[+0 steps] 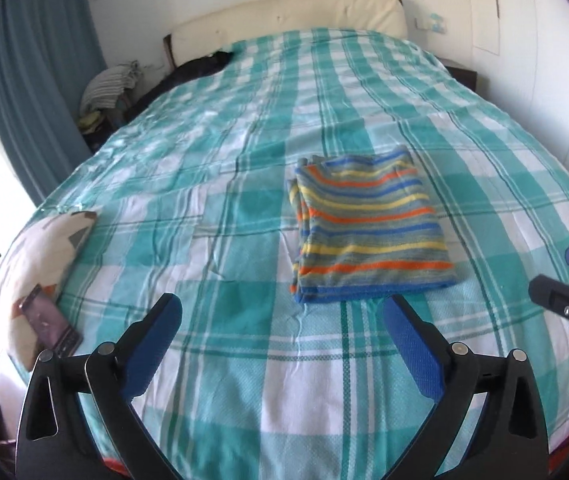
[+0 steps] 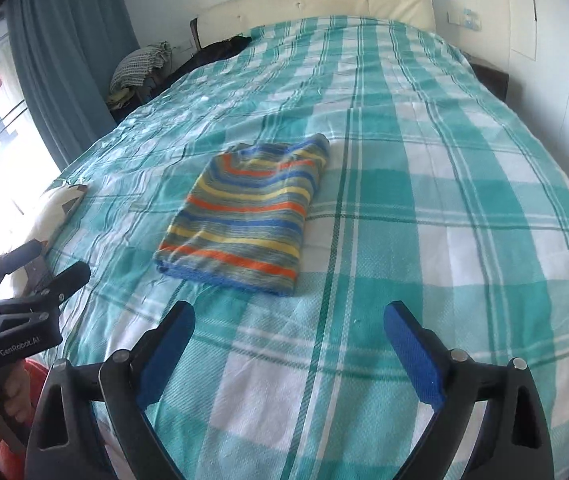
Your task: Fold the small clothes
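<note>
A folded small garment (image 1: 368,232) with blue, orange, yellow and grey stripes lies flat on the teal checked bed cover (image 1: 244,360). My left gripper (image 1: 280,304) hangs open just in front of the garment's near edge, apart from it, nothing between its blue pads. In the right wrist view the same garment (image 2: 244,216) lies ahead and slightly left of my right gripper (image 2: 289,310), which is open and empty over the cover (image 2: 444,280). Each gripper shows in the other's view: the right gripper (image 1: 560,272) at the right edge, the left gripper (image 2: 56,260) at the left edge, held by a hand.
A white patterned pillow (image 1: 44,256) with a phone (image 1: 50,324) on it lies at the bed's left edge. A dark garment (image 1: 204,66) rests near the cream headboard (image 1: 284,12). A pile of clothes (image 1: 108,88) and a blue curtain (image 1: 36,80) stand at the left.
</note>
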`<control>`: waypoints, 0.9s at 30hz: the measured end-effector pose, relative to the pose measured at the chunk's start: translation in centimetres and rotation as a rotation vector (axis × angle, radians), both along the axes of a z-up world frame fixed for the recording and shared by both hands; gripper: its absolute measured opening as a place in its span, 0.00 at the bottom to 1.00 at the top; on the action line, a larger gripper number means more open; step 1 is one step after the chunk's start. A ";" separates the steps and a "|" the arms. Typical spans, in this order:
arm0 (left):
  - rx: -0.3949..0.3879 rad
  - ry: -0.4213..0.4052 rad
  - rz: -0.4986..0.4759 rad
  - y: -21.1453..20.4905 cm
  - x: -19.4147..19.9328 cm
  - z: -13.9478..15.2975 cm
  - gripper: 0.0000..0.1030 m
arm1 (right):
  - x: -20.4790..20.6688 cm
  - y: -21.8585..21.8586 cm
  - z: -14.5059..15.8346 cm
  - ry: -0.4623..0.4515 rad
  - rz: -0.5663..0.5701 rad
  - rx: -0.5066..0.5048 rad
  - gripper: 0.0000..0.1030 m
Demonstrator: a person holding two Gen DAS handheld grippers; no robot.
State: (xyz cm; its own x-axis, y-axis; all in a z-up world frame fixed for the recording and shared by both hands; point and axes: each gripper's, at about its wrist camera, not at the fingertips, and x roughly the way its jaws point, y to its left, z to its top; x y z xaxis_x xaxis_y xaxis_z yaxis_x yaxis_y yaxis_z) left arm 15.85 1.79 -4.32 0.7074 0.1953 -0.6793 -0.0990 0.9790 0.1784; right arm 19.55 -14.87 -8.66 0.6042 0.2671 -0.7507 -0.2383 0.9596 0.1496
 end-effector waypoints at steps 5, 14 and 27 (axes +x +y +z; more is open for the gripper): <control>0.028 -0.031 0.022 -0.8 -1.4 1.4 0.99 | -2.7 0.3 1.4 -0.025 0.010 -0.055 0.92; -0.023 -0.023 0.056 -0.9 -3.4 2.2 0.99 | -5.4 0.6 2.9 -0.042 0.017 -0.081 0.97; -0.008 0.069 0.044 -1.3 -6.0 2.7 1.00 | -8.1 2.0 5.8 -0.009 0.023 -0.109 1.00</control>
State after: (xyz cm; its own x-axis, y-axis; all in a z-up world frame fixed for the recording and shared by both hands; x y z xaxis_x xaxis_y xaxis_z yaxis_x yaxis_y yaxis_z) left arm 9.84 0.49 -1.63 0.6496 0.2193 -0.7280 -0.1296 0.9754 0.1781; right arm 11.42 -12.85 -2.90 0.6055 0.1980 -0.7708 -0.2610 0.9644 0.0428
